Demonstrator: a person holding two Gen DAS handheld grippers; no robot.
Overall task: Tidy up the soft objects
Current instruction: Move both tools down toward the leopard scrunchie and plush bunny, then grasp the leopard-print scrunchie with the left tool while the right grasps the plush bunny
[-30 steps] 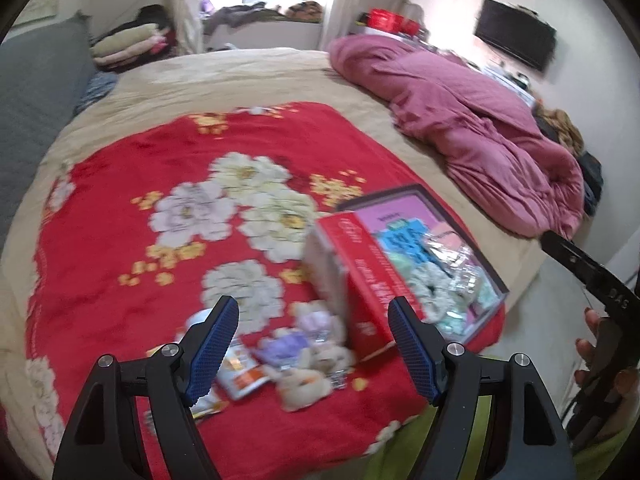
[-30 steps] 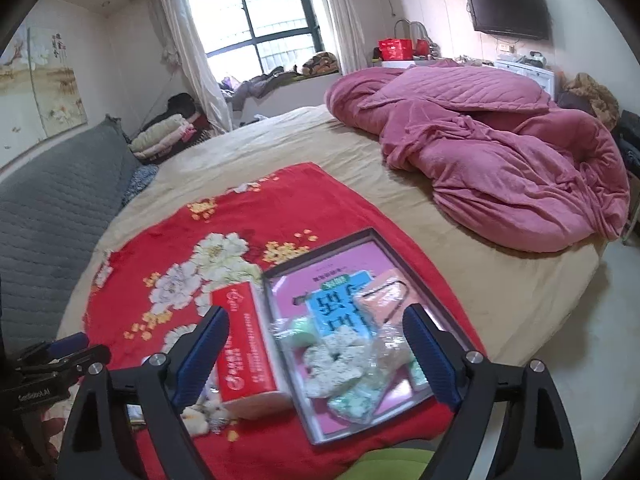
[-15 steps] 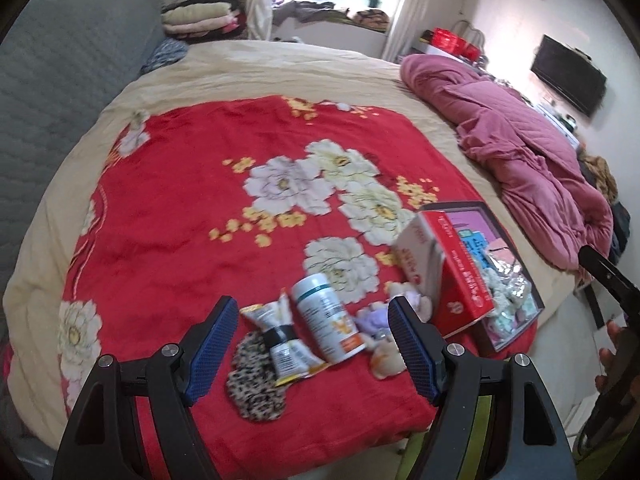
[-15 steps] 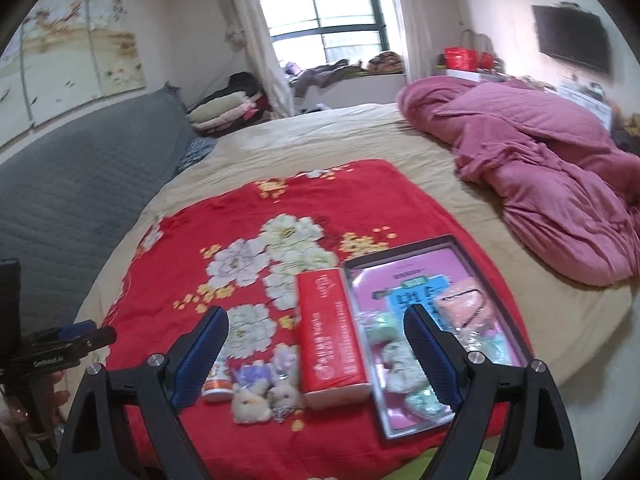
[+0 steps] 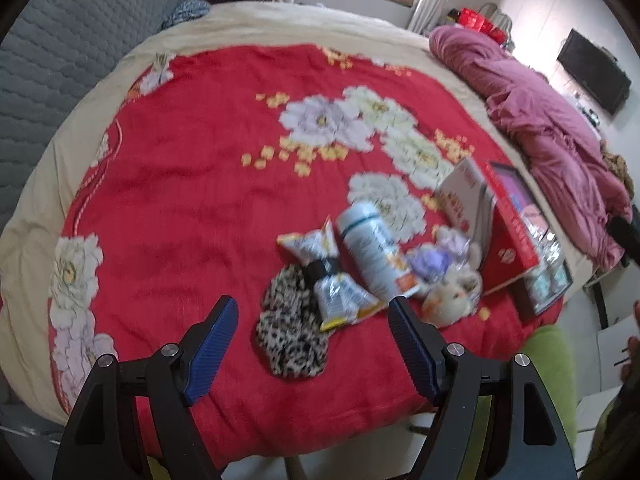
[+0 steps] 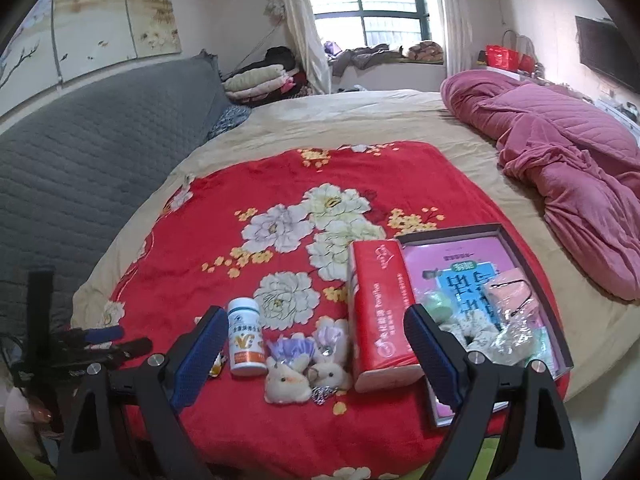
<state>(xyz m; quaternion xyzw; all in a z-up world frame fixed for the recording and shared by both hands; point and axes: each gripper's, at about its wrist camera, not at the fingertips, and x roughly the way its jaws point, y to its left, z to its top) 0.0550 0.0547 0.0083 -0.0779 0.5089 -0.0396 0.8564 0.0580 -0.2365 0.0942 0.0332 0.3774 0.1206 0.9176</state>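
Both grippers over the near edge of the bed, nothing held. Left gripper [image 5: 312, 320]: fingers spread, empty, above the leopard scrunchie [image 5: 292, 332] on the red blanket [image 5: 192, 184]. Right gripper [image 6: 312, 336]: fingers spread, empty, hovering over the plush toys [image 6: 304, 364] and tissue pack [image 6: 378, 312].

Layout on the blanket, in the right view from left to right: snack packet [image 5: 328, 280] lying partly on the scrunchie, white bottle [image 6: 245, 336], plush toys touching each other just beside the bottle, red tissue pack, then a tray [image 6: 556, 312] against the pack. The tray holds a pink book [image 6: 452, 256] and a few soft bagged items [image 6: 512, 320]; what they are is hard to tell. Pink quilt [image 6: 568, 160] bunched at the far right, well apart from the rest.
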